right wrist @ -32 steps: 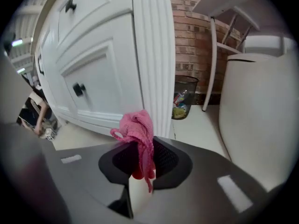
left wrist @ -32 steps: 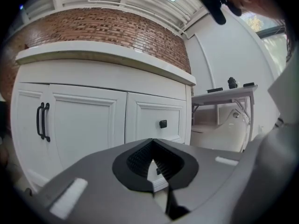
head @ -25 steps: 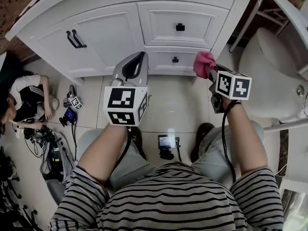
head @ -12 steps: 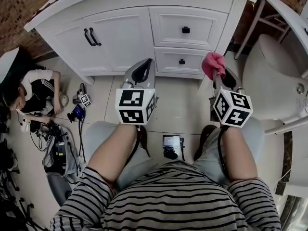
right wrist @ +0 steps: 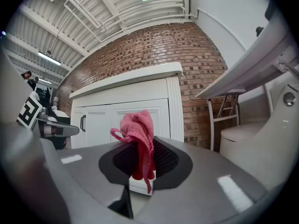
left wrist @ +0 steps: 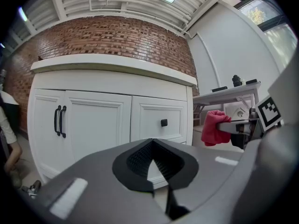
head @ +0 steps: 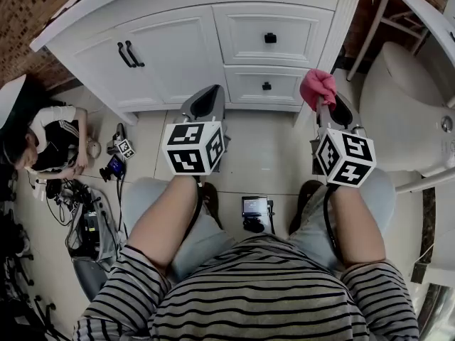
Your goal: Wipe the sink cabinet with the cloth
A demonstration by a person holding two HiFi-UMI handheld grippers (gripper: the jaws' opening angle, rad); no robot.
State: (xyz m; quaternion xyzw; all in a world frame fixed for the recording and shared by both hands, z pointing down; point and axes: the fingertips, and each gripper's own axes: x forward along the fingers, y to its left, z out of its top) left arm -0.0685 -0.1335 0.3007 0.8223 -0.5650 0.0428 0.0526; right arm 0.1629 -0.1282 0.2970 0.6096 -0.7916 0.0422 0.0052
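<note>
The cloth (head: 318,87), pink and bunched, is pinched in the fingers of the right gripper (head: 319,102), right of centre in the head view and just in front of the right corner post of the white sink cabinet (head: 178,48); whether it touches the post cannot be told. In the right gripper view its long axis runs upright: a rounded wad stands above the fingertips and a thin tail hangs down between the dark pads. The left gripper (head: 206,94) sits at centre frame, level with the right one and well apart from it; its fingers meet at the tips with nothing between them, and they point at the cabinet's lower drawer (head: 264,86). Both bare forearms reach up the frame from the striped shirt (head: 249,297) at the bottom edge, roughly parallel. The marker cubes face the camera. A toilet (head: 405,112) fills the right edge; another person (head: 50,141) crouches on the tiled floor (head: 263,155) at the left edge.
</note>
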